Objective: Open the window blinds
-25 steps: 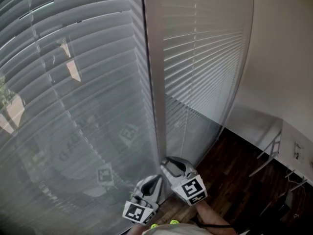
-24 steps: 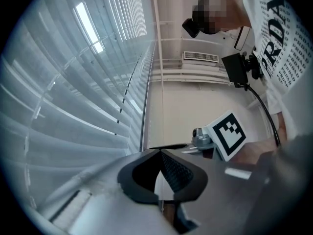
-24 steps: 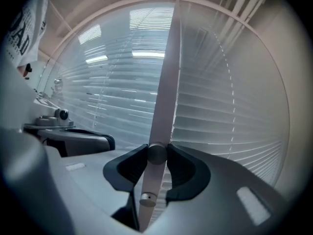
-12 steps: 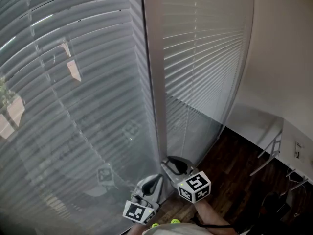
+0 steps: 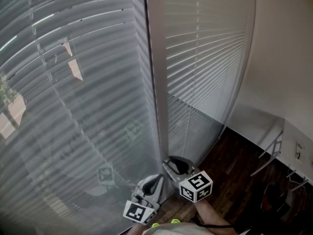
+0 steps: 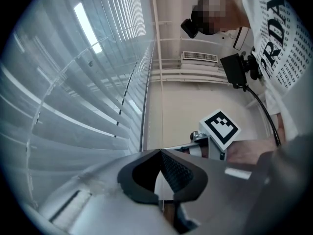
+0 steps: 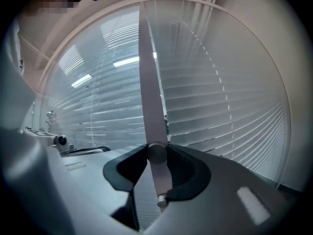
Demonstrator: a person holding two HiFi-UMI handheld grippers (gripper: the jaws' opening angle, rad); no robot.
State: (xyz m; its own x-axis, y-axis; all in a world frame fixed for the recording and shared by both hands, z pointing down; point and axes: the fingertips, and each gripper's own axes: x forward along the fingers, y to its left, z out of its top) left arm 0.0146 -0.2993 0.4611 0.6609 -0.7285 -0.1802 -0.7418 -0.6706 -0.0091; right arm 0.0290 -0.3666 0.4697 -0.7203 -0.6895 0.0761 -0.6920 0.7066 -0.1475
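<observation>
Gripping the wand (image 7: 149,87) just above its capped lower end, the right gripper (image 7: 157,148) is clamped tight on that rod, low down by the window post (image 5: 157,102). Just beside it, the left gripper (image 6: 160,152) sits with its jaws pinched together, tips touching. Beyond, the blinds (image 5: 78,111) hang full-length over both panes, with outside shapes showing faintly through the left one. A dark wood floor (image 5: 230,180) lies off to the right.
</observation>
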